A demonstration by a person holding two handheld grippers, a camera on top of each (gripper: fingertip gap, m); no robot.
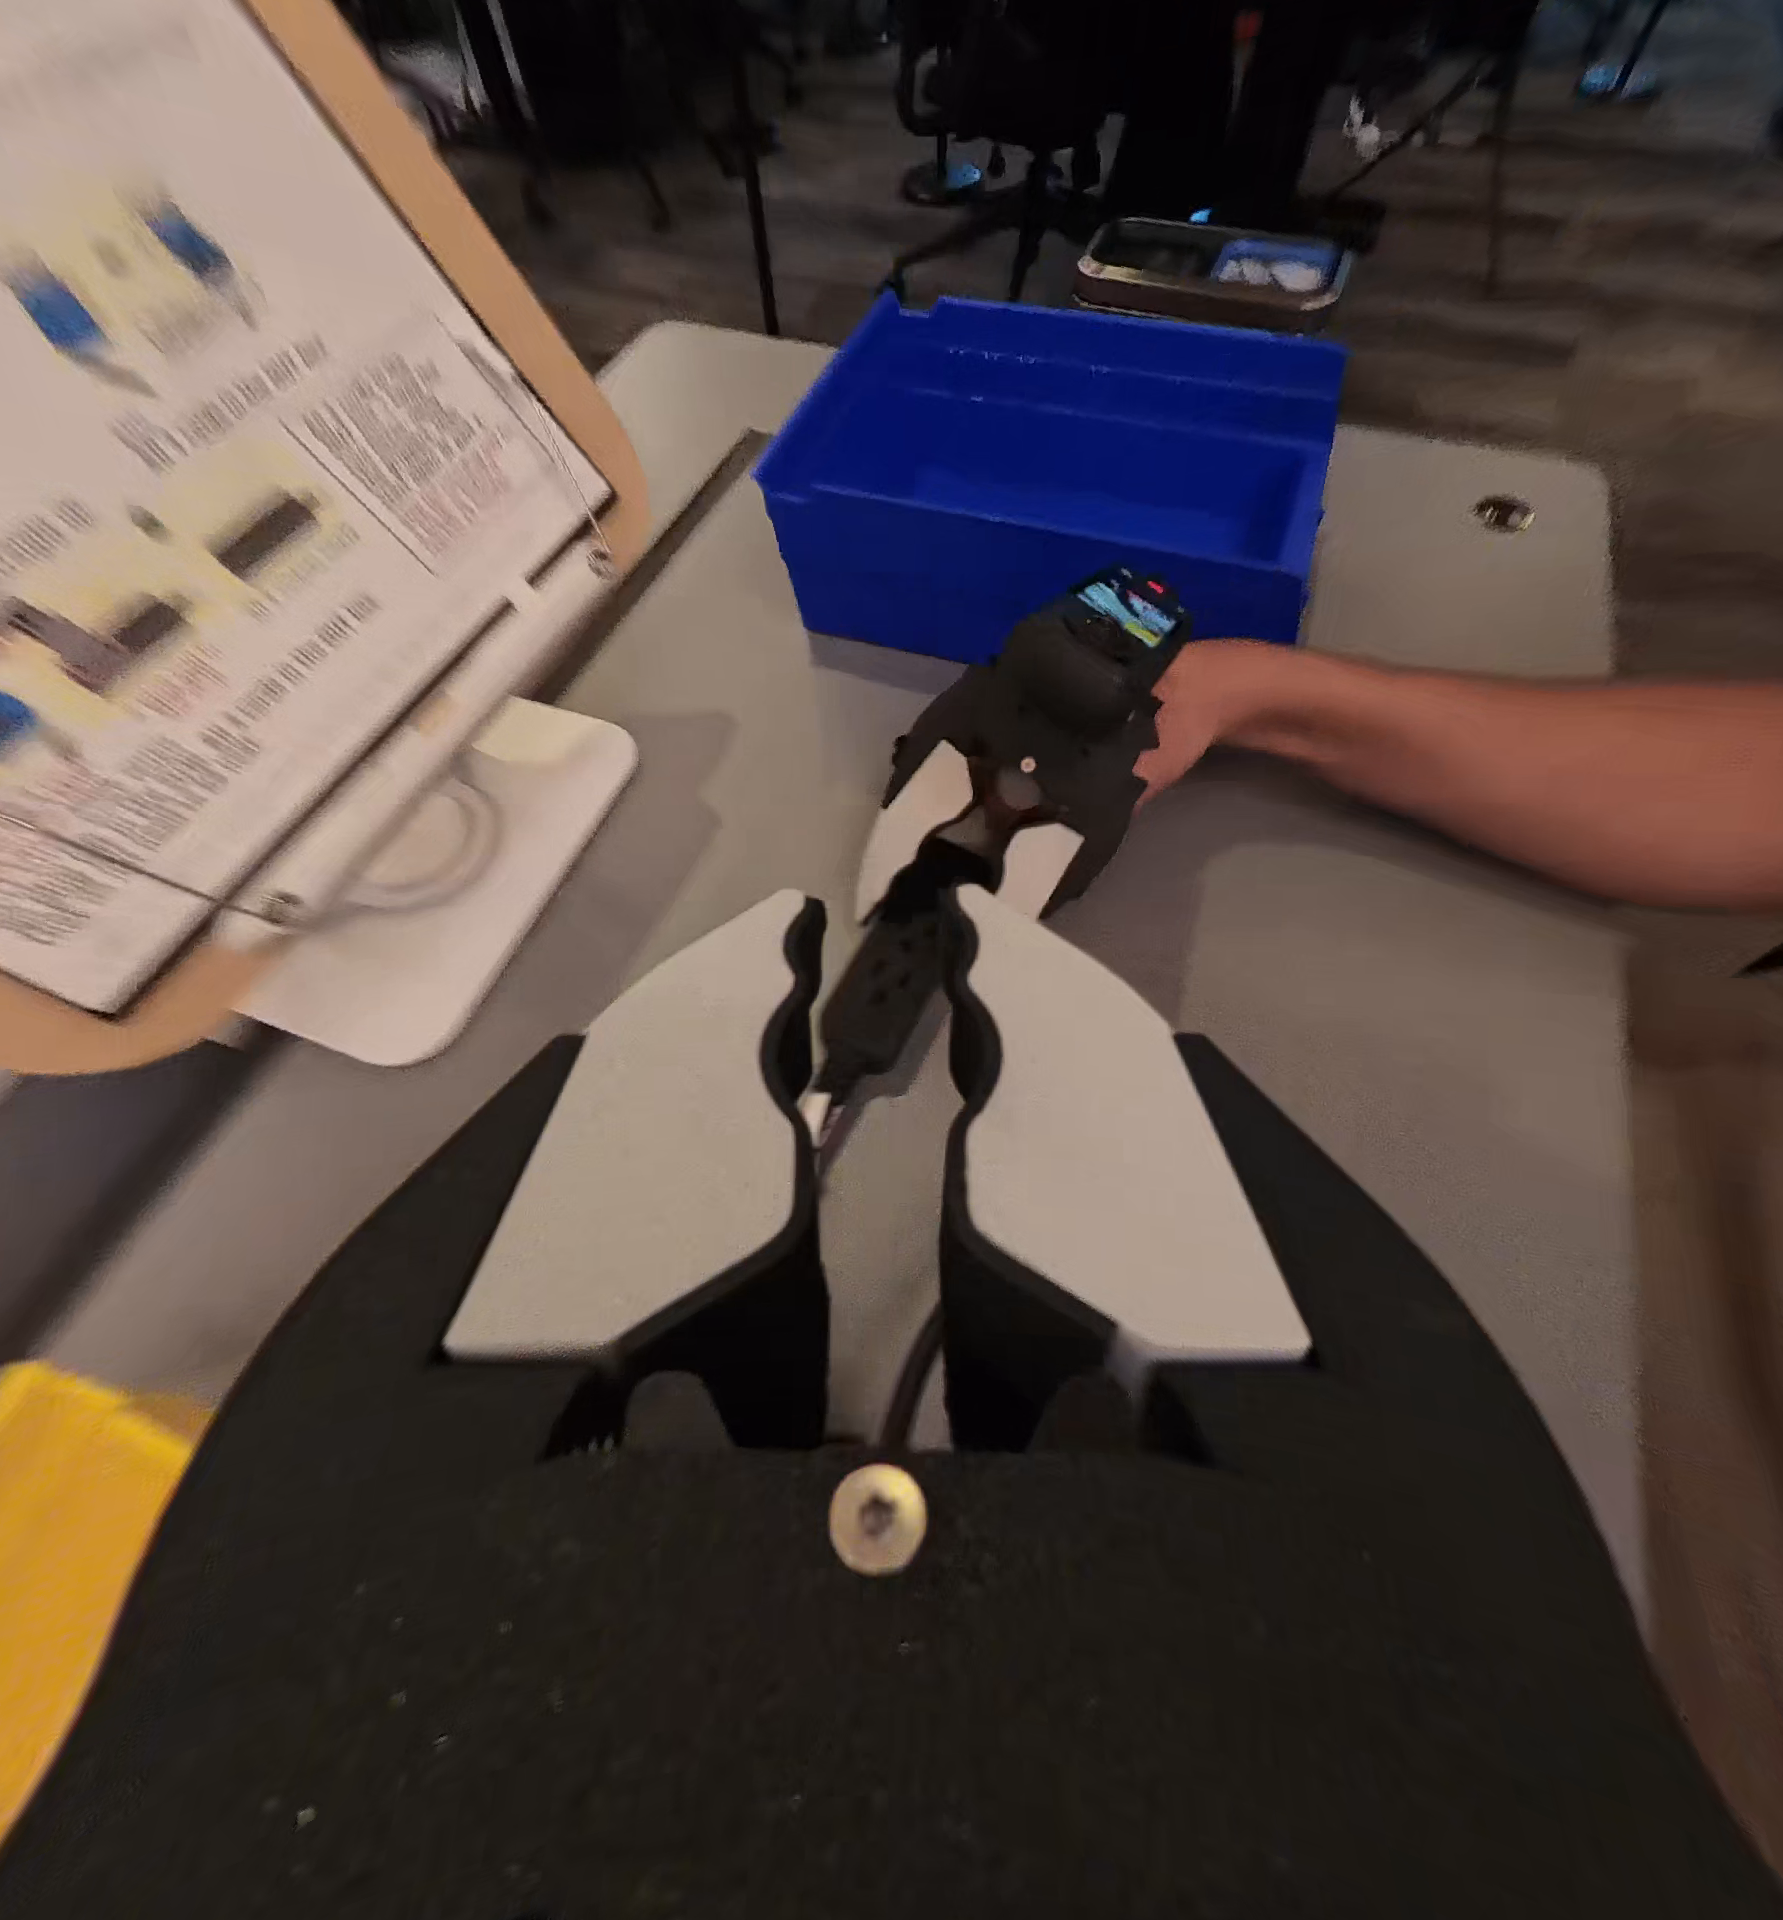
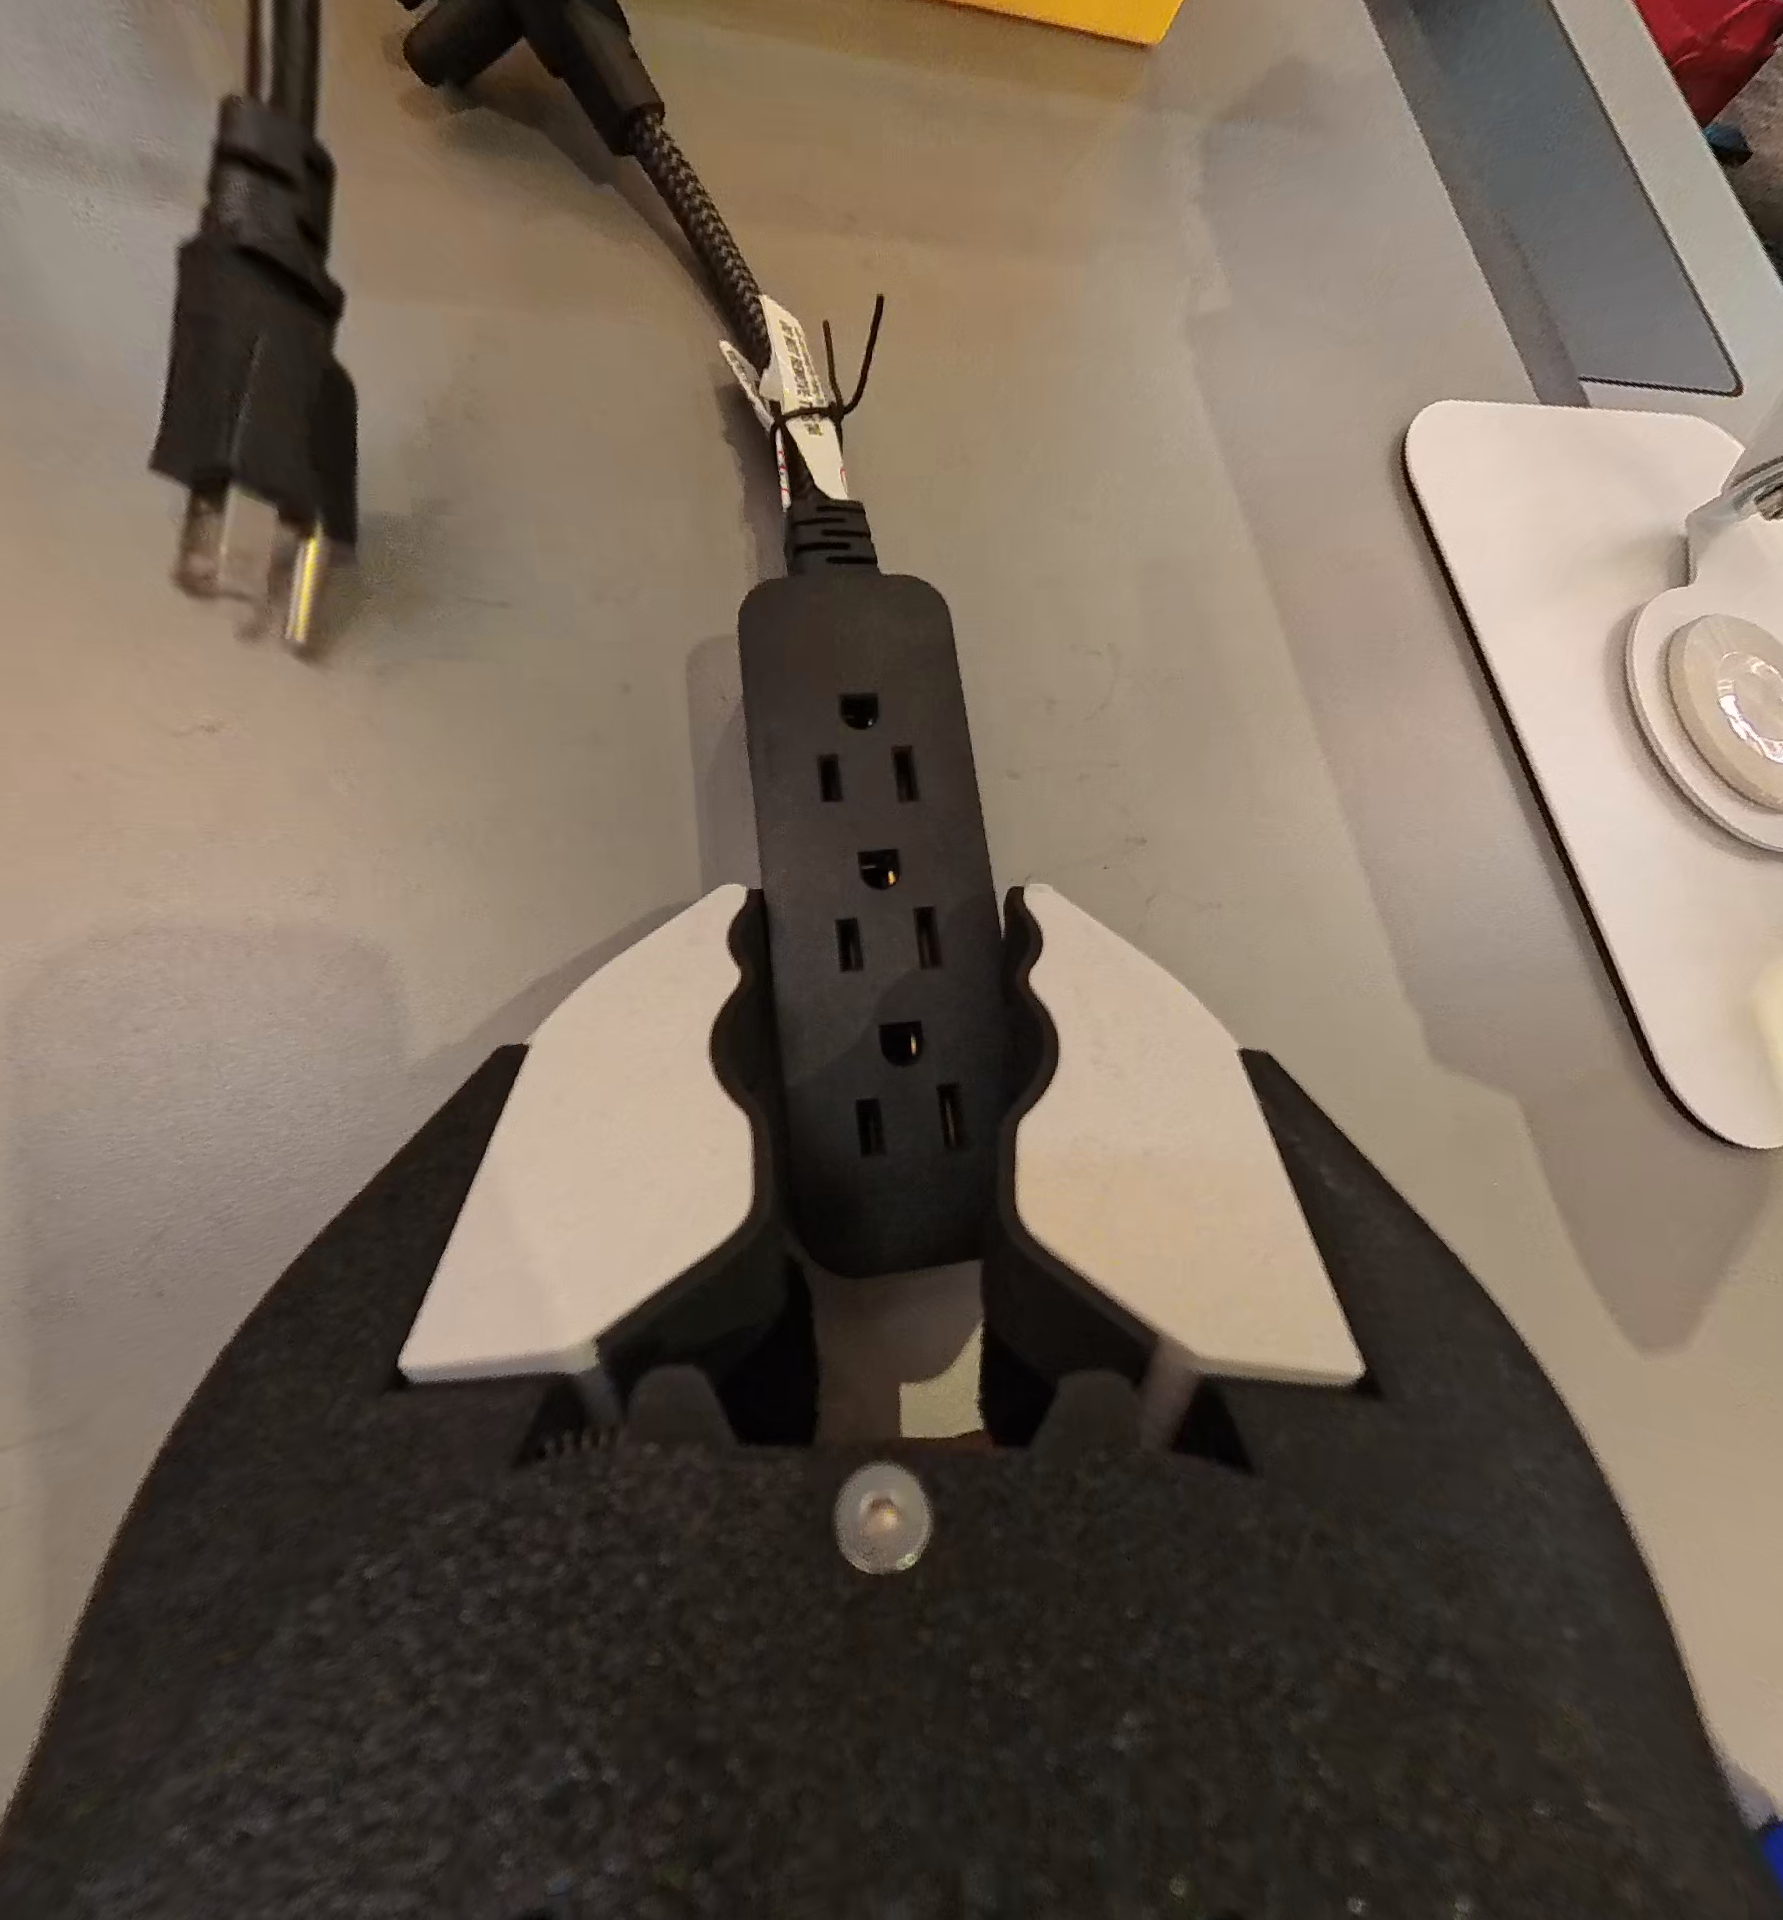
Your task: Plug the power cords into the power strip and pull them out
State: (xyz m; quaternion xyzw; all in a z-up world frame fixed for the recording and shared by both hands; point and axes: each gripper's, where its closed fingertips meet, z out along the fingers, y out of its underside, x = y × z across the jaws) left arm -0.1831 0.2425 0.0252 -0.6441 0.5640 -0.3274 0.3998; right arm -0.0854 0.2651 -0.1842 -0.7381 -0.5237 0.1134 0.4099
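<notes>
Right tool (image 2: 874, 1049): clenched on the strip (image 2: 871, 914), fingers bearing on both long sides of its near half, strip flat on the worktop (image 2: 1230, 520). All 3 outlets face up and are vacant. Its braided lead (image 2: 695, 218), with a white tag tied on, runs away from the far end. 1 loose plug (image 2: 253, 416) lies on the worktop well left of the strip, 3 prongs bare, touched by neither tool. Left tool (image 1: 882, 987): parted, grasping nothing, aligned over the strip's lead end; the right tool's far-side hand (image 1: 1193, 717) is visible beyond. Blue bin (image 1: 1053, 488) stands behind, empty as far as visible. Assessment: no cord is seated; the strip is merely steadied. Picking up the plug, inserting and withdrawing all appear outstanding.
</notes>
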